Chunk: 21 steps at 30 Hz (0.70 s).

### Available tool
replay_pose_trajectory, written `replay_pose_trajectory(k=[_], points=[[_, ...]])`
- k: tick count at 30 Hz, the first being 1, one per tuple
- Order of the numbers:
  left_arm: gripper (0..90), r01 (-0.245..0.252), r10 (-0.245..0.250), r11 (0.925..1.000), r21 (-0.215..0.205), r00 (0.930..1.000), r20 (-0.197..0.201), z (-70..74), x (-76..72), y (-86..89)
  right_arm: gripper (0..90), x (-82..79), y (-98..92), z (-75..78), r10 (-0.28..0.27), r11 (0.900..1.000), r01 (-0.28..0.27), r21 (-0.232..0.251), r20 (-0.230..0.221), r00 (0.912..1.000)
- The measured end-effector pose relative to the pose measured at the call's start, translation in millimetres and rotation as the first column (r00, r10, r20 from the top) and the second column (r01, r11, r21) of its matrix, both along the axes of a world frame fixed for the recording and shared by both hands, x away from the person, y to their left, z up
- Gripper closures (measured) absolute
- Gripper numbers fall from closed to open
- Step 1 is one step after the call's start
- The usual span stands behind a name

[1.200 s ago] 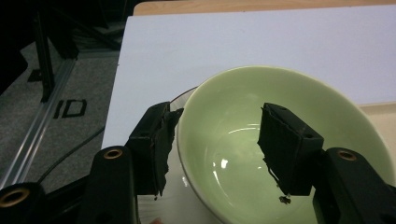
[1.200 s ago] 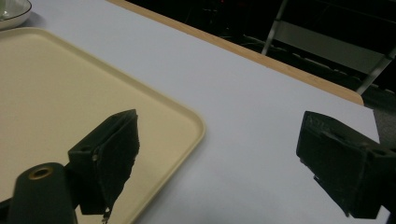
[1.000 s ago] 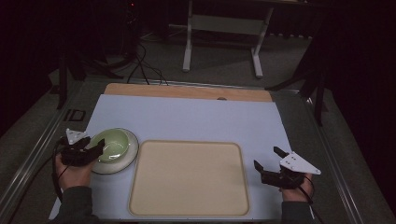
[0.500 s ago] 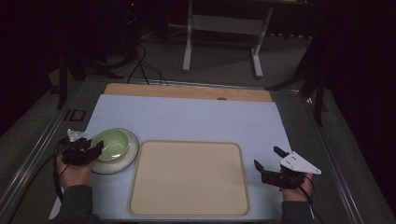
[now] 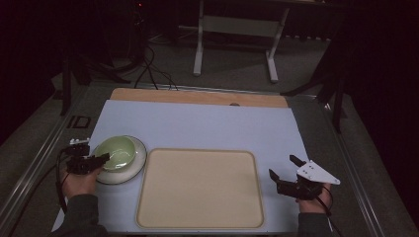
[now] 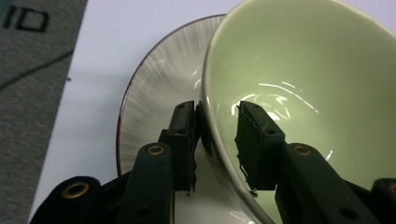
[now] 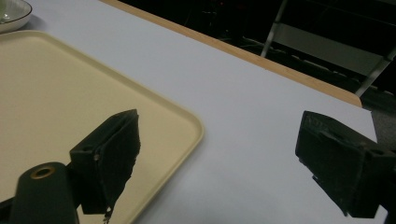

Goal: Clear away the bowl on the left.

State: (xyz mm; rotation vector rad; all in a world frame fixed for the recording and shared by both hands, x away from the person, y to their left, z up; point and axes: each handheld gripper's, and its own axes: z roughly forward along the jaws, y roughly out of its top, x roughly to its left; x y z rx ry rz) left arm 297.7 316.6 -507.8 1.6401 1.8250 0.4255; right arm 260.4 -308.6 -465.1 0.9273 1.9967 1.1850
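1. The left gripper is clamped on the near rim of the green bowl, one jaw inside and one outside.
2. The right gripper hovers with jaws wide apart, holding nothing, just right of the tan tray.
3. The bowl is tilted on a white plate, left of the tray.
4. Beyond, the pale blue mat lies bare.

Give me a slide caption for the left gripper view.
Left gripper straddling the rim of a green bowl that sits tilted on a striped plate.
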Motion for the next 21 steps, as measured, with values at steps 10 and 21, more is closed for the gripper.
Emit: replay_pose_trajectory(k=[10, 21], points=[[79.5, -0.024, 0.023, 0.9989, -0.039, 0.9992, -0.034, -1.3, -0.4, 5.3, 13.3, 0.0, -0.5, 0.2, -0.005, 1.0, 0.005, 0.002, 0.001, 1.0], [83.5, -0.041, 0.036, 0.9939, -0.102, 0.9981, -0.05, -3.1, -2.5, 10.2, 13.3, 0.1, -1.2, 0.6, -0.004, 1.0, 0.004, 0.001, 0.003, 1.0]])
